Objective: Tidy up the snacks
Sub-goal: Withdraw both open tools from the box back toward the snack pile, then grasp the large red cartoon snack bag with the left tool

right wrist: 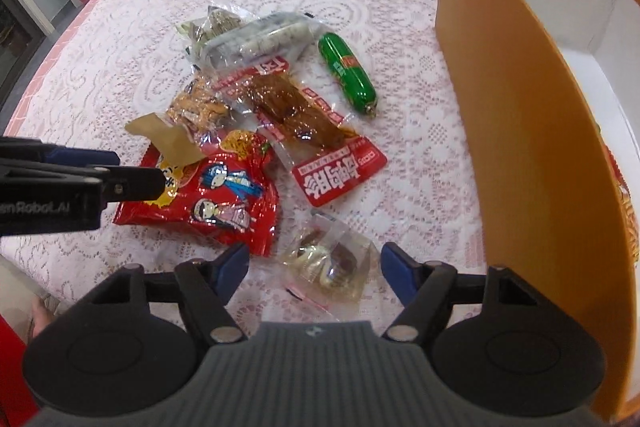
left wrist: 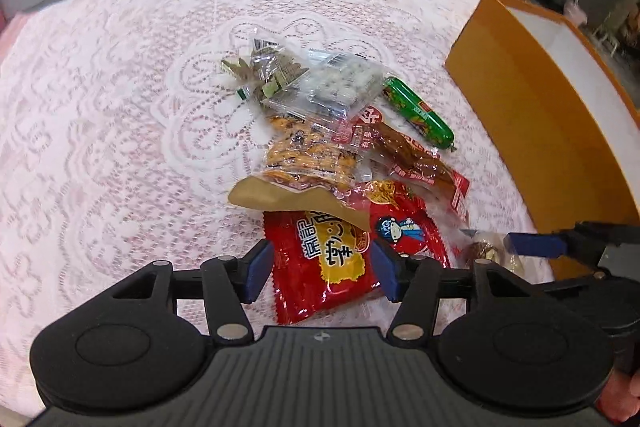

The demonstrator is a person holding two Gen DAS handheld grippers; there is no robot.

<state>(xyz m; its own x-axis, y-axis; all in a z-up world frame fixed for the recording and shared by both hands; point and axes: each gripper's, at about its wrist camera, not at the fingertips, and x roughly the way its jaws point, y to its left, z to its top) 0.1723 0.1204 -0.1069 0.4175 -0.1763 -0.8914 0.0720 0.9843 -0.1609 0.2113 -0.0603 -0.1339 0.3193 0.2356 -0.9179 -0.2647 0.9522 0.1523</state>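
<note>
Lying in a heap on a pink lace tablecloth (left wrist: 120, 107), the snacks (left wrist: 320, 131) sit beside an orange box (right wrist: 520, 115), with plants behind. A red packet (left wrist: 332, 259) lies between the left gripper's (left wrist: 322, 267) open jaws, untouched; a clear pouch (right wrist: 328, 263) lies likewise between the right gripper's (right wrist: 314, 277).

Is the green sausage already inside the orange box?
No, the green sausage lies on the lace tablecloth, apart from the orange box.
</note>
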